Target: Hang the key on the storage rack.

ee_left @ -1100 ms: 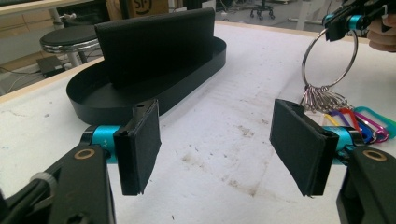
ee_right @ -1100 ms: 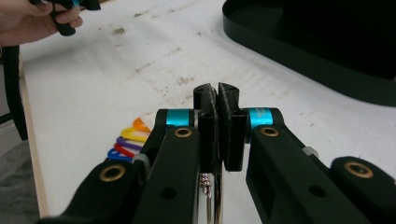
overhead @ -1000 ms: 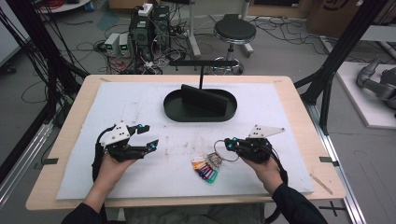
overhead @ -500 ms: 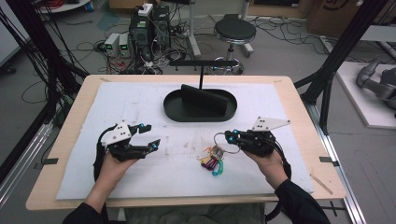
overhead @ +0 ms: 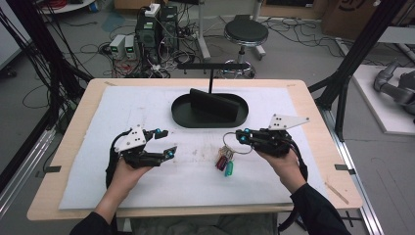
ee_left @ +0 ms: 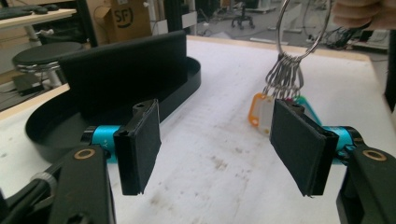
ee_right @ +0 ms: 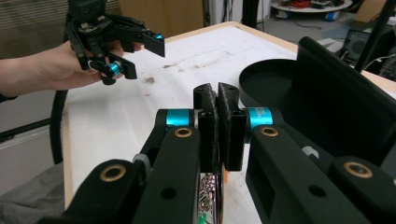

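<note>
Key ring (overhead: 234,143) now lifted since half second ago, tags (overhead: 225,161) dangling over mat (overhead: 147,105); your right gripper (overhead: 241,137) clamps ring, likely for hook stand (overhead: 211,66) far centre. Left gripper (overhead: 165,142) spread, empty, ready to steady tags.

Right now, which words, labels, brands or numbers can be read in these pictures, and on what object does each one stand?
"SF", in black: on the brown cardboard box behind the table, in the left gripper view.
Coloured key tags hanging from the key ring that the right gripper holds: any writing is too small to read.
Nothing else is legible.
</note>
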